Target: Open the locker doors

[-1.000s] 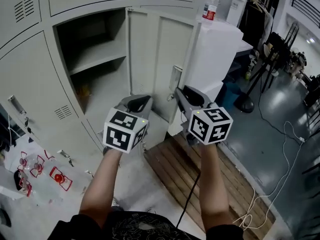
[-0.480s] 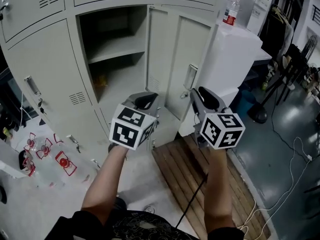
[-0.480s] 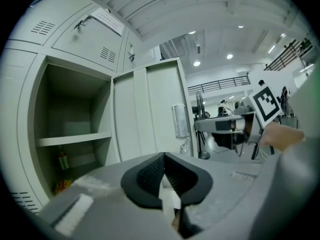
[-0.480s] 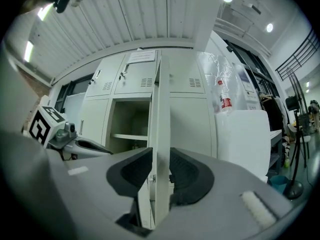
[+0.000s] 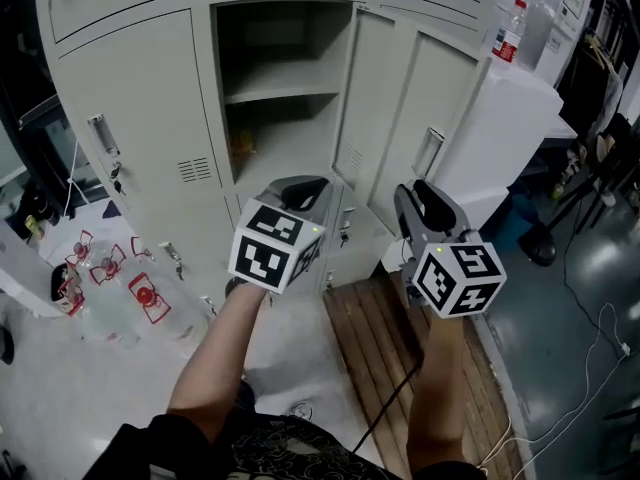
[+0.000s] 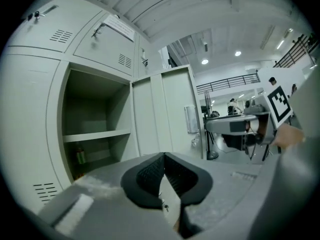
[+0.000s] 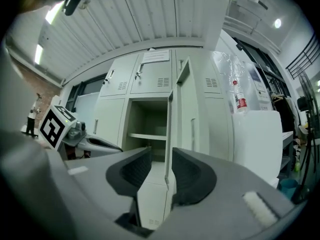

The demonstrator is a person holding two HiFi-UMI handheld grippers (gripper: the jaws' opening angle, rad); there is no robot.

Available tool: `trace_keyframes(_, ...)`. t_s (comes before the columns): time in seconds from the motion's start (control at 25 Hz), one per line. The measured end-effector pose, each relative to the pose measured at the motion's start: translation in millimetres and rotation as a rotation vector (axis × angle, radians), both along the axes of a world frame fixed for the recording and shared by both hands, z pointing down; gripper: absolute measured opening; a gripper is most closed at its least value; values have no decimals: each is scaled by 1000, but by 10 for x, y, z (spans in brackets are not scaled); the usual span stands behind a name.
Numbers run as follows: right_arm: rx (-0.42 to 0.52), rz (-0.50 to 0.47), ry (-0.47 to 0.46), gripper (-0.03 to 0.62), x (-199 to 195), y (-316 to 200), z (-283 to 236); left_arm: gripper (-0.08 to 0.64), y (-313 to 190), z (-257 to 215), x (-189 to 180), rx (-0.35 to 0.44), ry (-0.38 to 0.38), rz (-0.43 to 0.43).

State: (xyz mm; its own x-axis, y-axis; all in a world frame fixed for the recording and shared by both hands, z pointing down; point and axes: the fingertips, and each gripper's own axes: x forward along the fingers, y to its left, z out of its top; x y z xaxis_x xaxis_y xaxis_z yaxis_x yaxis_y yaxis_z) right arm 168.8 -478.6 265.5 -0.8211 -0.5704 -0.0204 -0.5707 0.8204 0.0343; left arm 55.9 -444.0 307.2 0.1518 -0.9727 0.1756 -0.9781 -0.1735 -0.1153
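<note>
Open locker door's (image 5: 398, 108) free edge nears white cabinet (image 5: 505, 128).

door (image 5: 400, 118) right of compartment (image 5: 280, 98), bottle (image 5: 508, 30) atop cabinet (image 5: 500, 128)

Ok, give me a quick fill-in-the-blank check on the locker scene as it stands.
The open locker has one ____ across its inside.
In the head view its door hangs on the opening's ____ side.
On the white box beside it stands a red-labelled ____.
Missing: shelf; right; bottle.
</note>
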Motion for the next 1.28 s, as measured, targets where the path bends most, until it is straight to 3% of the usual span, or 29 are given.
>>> trace_keyframes(0.72, -59, -326, 23, 140, -1845, 903, 311, 0, 1177, 75, -1677, -3, 14, -350)
trace_keyframes(1.04, -53, -421, 33, 150, -2691, 1466, 314, 0, 1850, 28, -2430, 26, 34, -463)
trace_keyframes(1.28, -63, -487, 38, 160, -3221, 1891, 282, 0, 2242, -40, -2813, 32, 32, -499)
